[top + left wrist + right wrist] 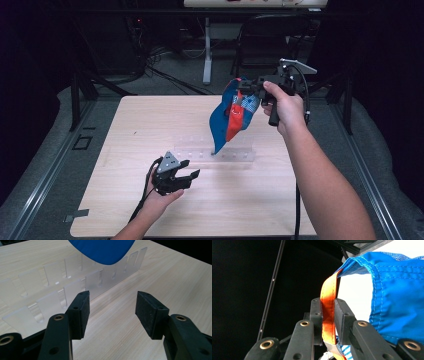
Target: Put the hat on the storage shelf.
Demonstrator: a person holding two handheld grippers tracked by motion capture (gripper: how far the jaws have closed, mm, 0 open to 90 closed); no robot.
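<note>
I see the right gripper (pixel 245 89) raised over the table's (pixel 125 150) far side, jaws clenched on the orange strap (pixel 328 312) of a blue bag (pixel 220 122) — bag hangs, its tip just above the clear rack (pixel 235 152). Left gripper (pixel 192 176) low near the table's front, jaws spread, empty — pointed at the rack.
</note>
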